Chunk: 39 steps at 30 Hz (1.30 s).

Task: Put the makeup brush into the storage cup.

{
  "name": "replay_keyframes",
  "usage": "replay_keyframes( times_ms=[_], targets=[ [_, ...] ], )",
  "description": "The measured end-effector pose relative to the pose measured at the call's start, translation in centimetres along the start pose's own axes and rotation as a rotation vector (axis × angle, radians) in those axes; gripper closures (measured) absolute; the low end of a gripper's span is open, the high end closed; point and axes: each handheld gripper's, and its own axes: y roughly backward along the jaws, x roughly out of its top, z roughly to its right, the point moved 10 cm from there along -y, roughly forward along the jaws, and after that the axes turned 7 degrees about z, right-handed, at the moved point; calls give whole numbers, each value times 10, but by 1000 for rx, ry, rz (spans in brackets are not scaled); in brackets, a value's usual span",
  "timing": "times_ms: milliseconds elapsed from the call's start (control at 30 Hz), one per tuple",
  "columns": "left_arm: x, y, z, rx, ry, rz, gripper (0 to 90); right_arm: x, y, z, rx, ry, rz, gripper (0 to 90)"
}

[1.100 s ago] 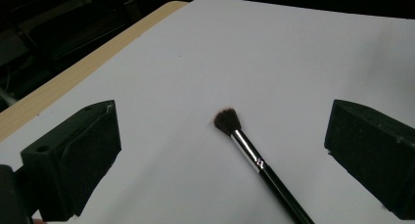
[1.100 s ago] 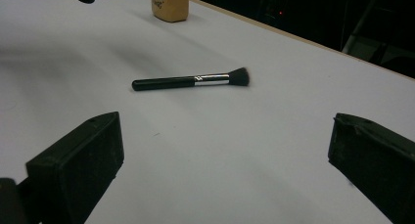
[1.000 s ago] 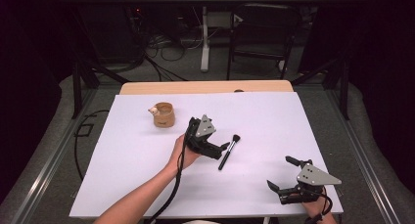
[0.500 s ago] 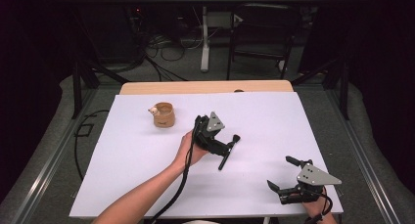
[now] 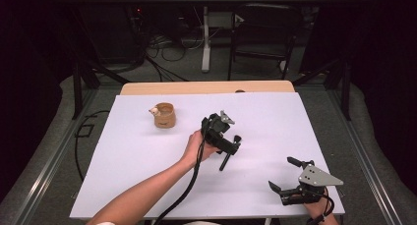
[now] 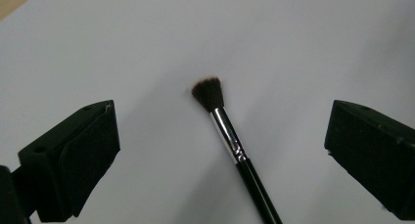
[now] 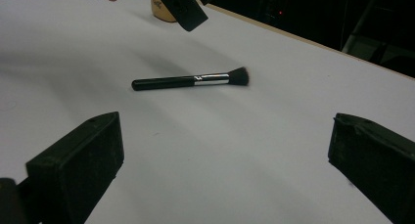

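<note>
A black makeup brush (image 5: 226, 159) with a silver ferrule lies flat on the white table (image 5: 137, 156), bristles pointing away from the person. My left gripper (image 5: 227, 142) hovers just above it, open. In the left gripper view the brush (image 6: 230, 136) lies between the wide-apart fingers (image 6: 83, 155), untouched. My right gripper (image 5: 281, 173) rests open near the front right corner of the table, with nothing in it. From the right gripper view the brush (image 7: 191, 80) lies ahead, with the left gripper (image 7: 183, 9) hanging above it.
A small wooden cup (image 5: 163, 115) stands at the back left of the table, also visible in the right gripper view as the cup (image 7: 164, 11). A wooden table edge (image 5: 206, 87) runs along the back. The left gripper's cable (image 5: 187, 190) trails toward the front.
My left gripper has moved right and a little forward, coming over the brush. The brush and the right gripper have stayed put.
</note>
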Motion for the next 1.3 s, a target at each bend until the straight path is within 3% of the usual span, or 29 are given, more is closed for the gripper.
replay_keyframes(
  times_ms=[333, 600, 733, 833, 1000, 1067, 1300],
  targets=[
    [-4, -7, 0, 1, 52, -92, 4, 0, 0, 0, 1, 0, -2, 0],
    [-9, -11, -3, -25, 124, -150, 0, -1, 0, 0, 2, 2, -6, 0],
    [-11, -14, -7, -8, 156, -173, 0, -1, 0, -1, 2, 2, -7, 0],
    [-12, -15, -7, -2, 153, -193, 0, -1, 0, 0, 3, 4, -6, 0],
    [-15, -19, -3, -30, 151, -232, 4, -1, 0, -1, 4, 3, -9, 0],
    [-17, -21, -1, -53, 162, -247, 24, -1, 0, 0, 3, 3, -11, 0],
    [-22, -26, -3, -64, 208, -300, 100, -2, -1, 0, 2, 1, -13, 0]
  ],
)
